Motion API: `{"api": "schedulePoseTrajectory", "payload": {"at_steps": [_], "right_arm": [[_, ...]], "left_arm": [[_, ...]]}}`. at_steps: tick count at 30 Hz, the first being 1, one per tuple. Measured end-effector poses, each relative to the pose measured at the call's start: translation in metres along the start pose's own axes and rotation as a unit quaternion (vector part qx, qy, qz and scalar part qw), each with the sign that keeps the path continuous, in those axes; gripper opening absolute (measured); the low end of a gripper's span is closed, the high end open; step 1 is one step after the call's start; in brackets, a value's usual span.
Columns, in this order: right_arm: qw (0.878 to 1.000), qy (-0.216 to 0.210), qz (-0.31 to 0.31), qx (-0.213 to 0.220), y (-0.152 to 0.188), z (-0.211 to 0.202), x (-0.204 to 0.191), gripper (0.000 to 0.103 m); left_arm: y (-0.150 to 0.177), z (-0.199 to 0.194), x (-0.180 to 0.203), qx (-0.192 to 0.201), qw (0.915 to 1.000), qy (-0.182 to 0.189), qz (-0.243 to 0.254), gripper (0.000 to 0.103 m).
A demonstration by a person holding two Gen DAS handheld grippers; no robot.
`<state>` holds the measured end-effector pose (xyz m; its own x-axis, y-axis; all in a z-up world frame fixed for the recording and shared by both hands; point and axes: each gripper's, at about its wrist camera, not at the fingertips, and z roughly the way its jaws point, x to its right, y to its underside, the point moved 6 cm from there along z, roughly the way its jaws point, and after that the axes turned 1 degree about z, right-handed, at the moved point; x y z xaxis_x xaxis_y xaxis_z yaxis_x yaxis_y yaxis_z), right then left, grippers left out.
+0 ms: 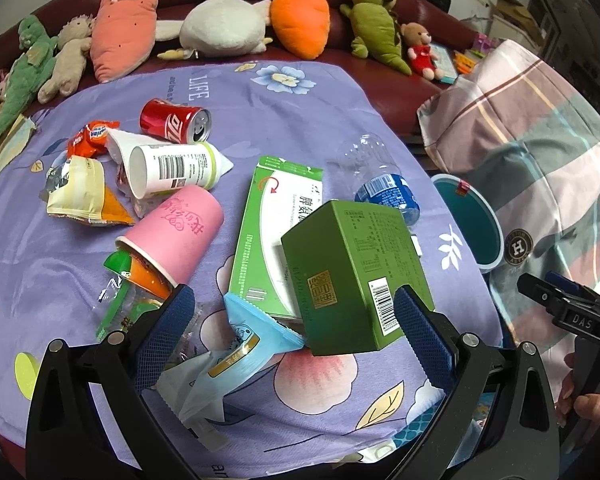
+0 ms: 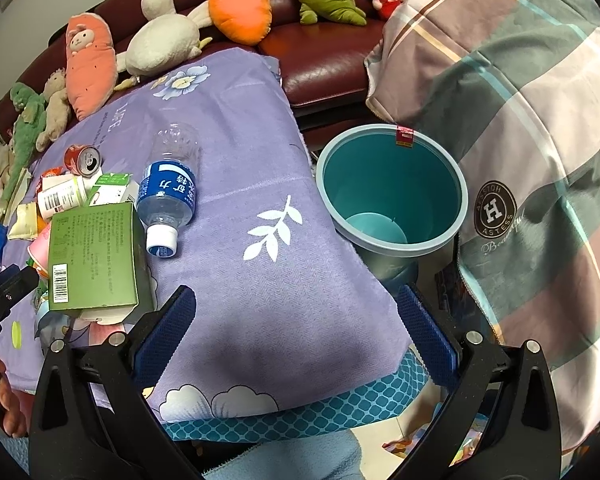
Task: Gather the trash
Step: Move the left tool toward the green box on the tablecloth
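My left gripper (image 1: 294, 320) is open over the purple cloth. A dark green box (image 1: 352, 276) lies between its fingers, close to the right finger (image 1: 416, 320) and apart from the left one. Around it lie a blue wrapper (image 1: 256, 328), a green-white flat box (image 1: 276, 220), a pink paper cup (image 1: 180, 232), a white cup (image 1: 168, 170), a red can (image 1: 176, 120) and a plastic bottle (image 1: 384, 188). My right gripper (image 2: 296, 328) is open with only cloth under it. The teal bin (image 2: 392, 176) stands ahead of it to the right, off the table's edge. The green box (image 2: 92, 256) and the bottle (image 2: 168, 192) are to its left.
Several plush toys (image 1: 224, 20) line a dark red sofa (image 2: 320, 64) behind the table. A plaid cloth (image 2: 520, 140) drapes something right of the bin. Snack wrappers (image 1: 80, 192) lie at the left of the purple cloth (image 2: 260, 160). A hand (image 1: 588, 400) shows at the right edge.
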<state>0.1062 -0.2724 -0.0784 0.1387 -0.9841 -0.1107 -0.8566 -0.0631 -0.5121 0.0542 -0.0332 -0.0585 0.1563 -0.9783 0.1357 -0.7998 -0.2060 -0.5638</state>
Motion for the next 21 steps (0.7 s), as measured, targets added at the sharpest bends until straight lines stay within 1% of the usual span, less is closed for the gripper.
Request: {"api": "schedulePoseTrajectory", "payload": {"at_steps": [21], "right_arm": [[1.0, -0.001, 0.002, -0.002, -0.0001, 0.0035, 0.0017, 0.097]], "left_arm": [[0.003, 0.0075, 0.0049, -0.007, 1.0, -0.001, 0.002, 0.099]]}}
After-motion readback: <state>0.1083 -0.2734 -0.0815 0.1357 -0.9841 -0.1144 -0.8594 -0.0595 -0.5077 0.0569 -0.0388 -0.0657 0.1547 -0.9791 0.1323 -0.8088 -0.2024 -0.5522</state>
